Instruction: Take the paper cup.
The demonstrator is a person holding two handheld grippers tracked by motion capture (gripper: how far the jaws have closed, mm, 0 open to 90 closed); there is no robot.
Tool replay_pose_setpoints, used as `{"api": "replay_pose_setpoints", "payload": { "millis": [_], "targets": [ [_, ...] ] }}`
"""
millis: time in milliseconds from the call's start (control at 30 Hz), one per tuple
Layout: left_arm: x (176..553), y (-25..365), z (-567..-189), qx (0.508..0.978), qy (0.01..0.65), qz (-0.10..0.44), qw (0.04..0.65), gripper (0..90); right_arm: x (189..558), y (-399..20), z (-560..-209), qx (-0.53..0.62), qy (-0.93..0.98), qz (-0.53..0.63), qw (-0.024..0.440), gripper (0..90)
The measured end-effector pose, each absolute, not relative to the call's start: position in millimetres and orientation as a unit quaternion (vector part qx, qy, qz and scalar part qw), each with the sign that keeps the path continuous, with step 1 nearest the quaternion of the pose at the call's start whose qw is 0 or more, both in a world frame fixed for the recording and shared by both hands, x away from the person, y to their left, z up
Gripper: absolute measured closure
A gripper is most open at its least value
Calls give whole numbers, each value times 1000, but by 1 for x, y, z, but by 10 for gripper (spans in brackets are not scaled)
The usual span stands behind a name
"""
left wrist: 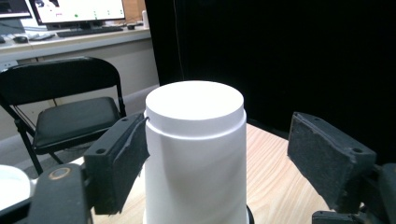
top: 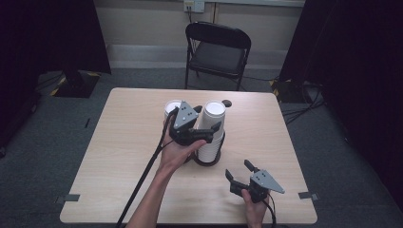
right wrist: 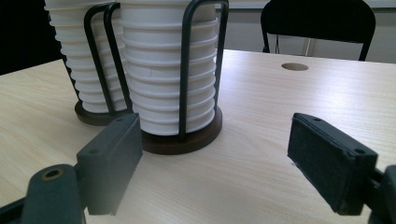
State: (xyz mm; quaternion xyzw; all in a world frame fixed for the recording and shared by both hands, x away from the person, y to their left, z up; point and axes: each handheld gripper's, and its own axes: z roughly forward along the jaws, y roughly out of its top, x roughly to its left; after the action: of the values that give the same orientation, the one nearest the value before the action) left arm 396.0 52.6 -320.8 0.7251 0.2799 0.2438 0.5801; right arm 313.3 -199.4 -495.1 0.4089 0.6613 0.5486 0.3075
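One left gripper (left wrist: 219,163) pad touches top cup (left wrist: 196,140).

From my seat the high view is dim, its corners swallowed by dark curtains, with the table (top: 119,156) the only evenly lit patch. The white cup (left wrist: 196,154) glares softly in the left gripper view; both gripper views are slightly soft, their near jaws blurred.

Left gripper (top: 210,131) fingers parted; right gripper (top: 239,170) fingers wide.
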Motion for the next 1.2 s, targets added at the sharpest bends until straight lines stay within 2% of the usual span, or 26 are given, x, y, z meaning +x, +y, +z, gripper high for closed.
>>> {"api": "replay_pose_setpoints", "payload": {
  "millis": [100,167,467,567,733,1200],
  "targets": [
    [401,49,-316,734,278,253,566,185,313,-199,-495,408,663,548,306,172],
    [403,47,-314,739,274,254,560,250,313,-199,-495,407,663,549,307,172],
    [416,40,-316,755,281,250,538,194,313,-199,-495,407,663,549,306,172],
    [415,35,-315,758,278,264,528,188,313,-200,-495,407,663,549,305,172],
    [421,30,-318,762,286,253,524,153,313,-199,-495,406,663,550,305,172],
    [428,21,-320,766,296,257,509,153,313,-200,-495,404,662,551,306,172]
  ]
}}
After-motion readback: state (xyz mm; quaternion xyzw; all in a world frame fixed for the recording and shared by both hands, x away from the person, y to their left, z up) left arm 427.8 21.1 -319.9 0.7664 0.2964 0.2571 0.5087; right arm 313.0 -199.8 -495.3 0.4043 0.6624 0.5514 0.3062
